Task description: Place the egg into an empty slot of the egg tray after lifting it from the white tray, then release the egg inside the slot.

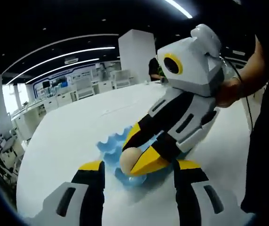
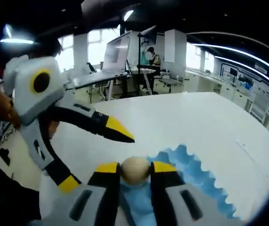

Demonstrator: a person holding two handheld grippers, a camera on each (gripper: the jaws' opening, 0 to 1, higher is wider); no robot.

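Observation:
A beige egg [image 1: 128, 159] [image 2: 135, 172] is clamped between the yellow tips of my right gripper [image 1: 131, 151] [image 2: 135, 167], which is shut on it. The egg hangs just over the near end of the blue egg tray [image 1: 110, 145] [image 2: 198, 175], close to its cups. I cannot tell whether it touches a cup. In the left gripper view the right gripper reaches in from the upper right. My left gripper [image 1: 140, 165] [image 2: 99, 161] is open wide with nothing held, its jaws standing on either side of the tray end and the egg.
The blue tray lies on a large white table [image 1: 77, 122] [image 2: 209, 122]. A hand [image 1: 232, 89] holds the right gripper, and dark clothing stands along the right edge. Desks, chairs and a pillar [image 1: 135, 54] lie beyond the table; a person [image 2: 150, 54] sits far back.

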